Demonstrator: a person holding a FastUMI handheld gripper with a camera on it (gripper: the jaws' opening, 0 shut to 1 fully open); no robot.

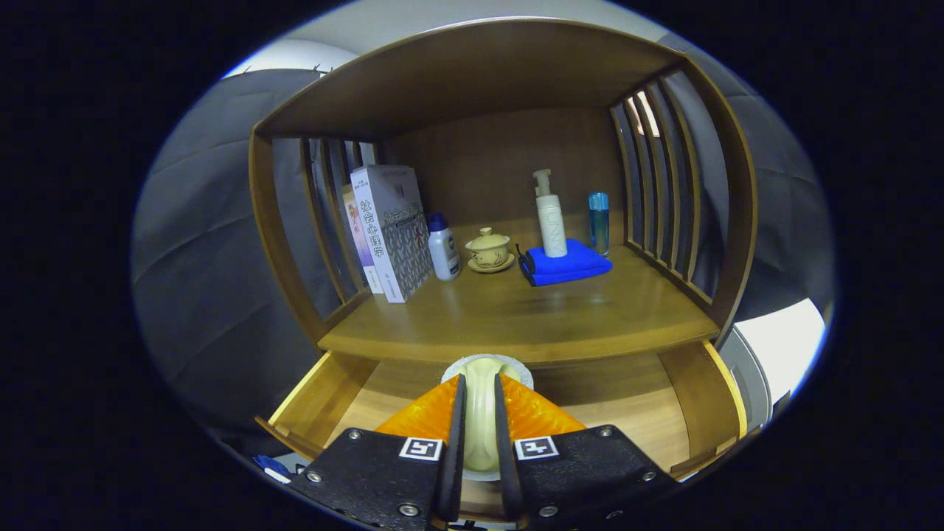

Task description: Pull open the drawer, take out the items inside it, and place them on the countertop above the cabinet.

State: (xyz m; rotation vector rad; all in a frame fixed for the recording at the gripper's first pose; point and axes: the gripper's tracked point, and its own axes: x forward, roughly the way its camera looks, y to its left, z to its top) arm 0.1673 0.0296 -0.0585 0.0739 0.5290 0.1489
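While the drawer (686, 413) stands pulled open beneath the countertop (516, 310), the gripper (479, 424) pinches a pale, cream-coloured dish (483, 413) (held on edge) between both fingers. It hangs above the drawer, just before the countertop's front edge.

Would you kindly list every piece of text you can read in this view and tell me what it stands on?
"社会心理学": spine of the white book on the countertop.
Purple book beside it: characters too blurred to read.
Pump bottle: vertical lettering too blurred to read.
Gripper, shut on a pale item: square markers, no words.
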